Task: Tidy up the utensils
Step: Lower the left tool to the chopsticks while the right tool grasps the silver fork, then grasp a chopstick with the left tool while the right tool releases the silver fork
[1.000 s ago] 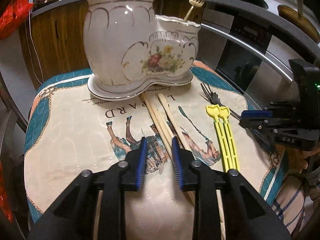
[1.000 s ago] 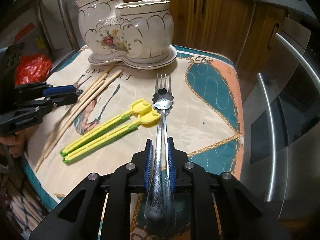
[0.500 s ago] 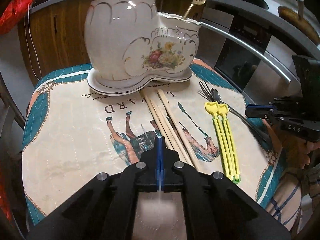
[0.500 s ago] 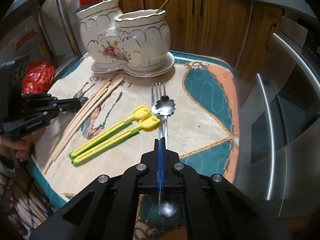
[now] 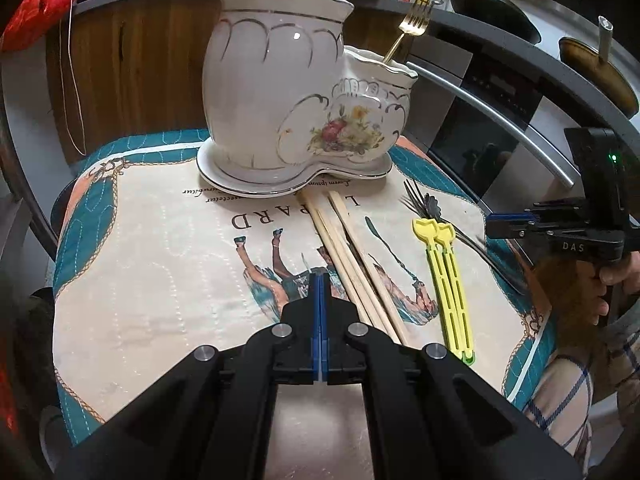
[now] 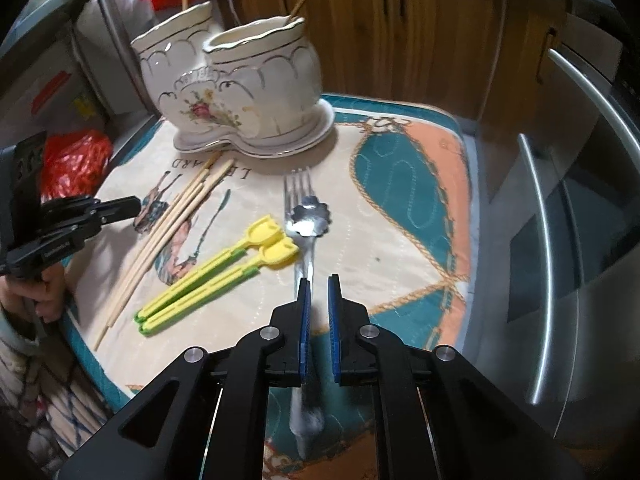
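A white ceramic two-pot utensil holder (image 5: 296, 112) (image 6: 244, 92) stands at the back of the printed mat, with a gold fork (image 5: 412, 20) in its smaller pot. Wooden chopsticks (image 5: 352, 256) (image 6: 168, 236), two yellow scoops (image 5: 444, 276) (image 6: 224, 272), and a steel fork (image 6: 298, 192) with a flower-shaped spoon (image 6: 310, 216) lie on the mat. My left gripper (image 5: 320, 284) is shut and empty, just left of the chopsticks. My right gripper (image 6: 318, 284) is slightly open above the steel handles, which run under it.
The mat (image 5: 160, 280) covers a small table. An oven with a steel bar handle (image 5: 500, 116) is on the right, and wooden cabinets (image 6: 420, 28) stand behind. A red bag (image 6: 76, 160) lies beyond the mat's left edge.
My left gripper closed from open and stays shut, empty. My right gripper, shut half a second ago, has parted slightly and shifted over the fork and spoon handles.
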`<state>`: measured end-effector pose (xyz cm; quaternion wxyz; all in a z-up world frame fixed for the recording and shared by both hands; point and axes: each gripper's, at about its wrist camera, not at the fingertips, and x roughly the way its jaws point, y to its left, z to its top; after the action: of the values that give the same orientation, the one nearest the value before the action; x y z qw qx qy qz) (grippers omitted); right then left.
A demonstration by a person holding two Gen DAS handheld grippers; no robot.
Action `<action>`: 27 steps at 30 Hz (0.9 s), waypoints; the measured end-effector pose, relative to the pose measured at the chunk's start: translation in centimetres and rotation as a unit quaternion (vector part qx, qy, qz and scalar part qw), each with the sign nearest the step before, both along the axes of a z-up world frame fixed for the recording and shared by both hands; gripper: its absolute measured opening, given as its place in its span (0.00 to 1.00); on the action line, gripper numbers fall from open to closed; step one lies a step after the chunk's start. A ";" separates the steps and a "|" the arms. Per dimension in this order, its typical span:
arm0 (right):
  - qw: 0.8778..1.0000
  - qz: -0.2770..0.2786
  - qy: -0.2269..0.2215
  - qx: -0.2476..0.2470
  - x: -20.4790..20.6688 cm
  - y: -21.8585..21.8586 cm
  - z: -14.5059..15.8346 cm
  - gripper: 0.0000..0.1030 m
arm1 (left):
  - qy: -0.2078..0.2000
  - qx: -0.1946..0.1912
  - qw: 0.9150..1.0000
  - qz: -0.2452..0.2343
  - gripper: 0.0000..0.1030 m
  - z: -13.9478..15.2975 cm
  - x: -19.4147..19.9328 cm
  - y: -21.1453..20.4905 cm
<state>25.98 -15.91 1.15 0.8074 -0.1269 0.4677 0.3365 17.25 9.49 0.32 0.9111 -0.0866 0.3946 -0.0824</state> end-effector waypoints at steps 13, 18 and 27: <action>0.999 0.034 0.009 -0.038 0.2 2.9 -1.1 0.10 | 0.000 -0.016 1.000 -0.005 0.00 -0.1 0.0 0.2; 0.998 0.038 0.000 -0.055 0.1 3.2 -1.0 0.10 | 0.006 -0.022 1.000 -0.016 0.00 -0.2 0.4 -0.1; 0.995 0.044 -0.034 -0.087 -0.8 3.7 -1.1 0.10 | 0.044 0.003 0.998 -0.032 0.03 -0.8 2.5 -2.1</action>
<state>25.16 -12.24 0.09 0.7933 -0.2279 0.4616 0.3251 19.79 7.38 -0.49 0.8897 -0.0751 0.4375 -0.1068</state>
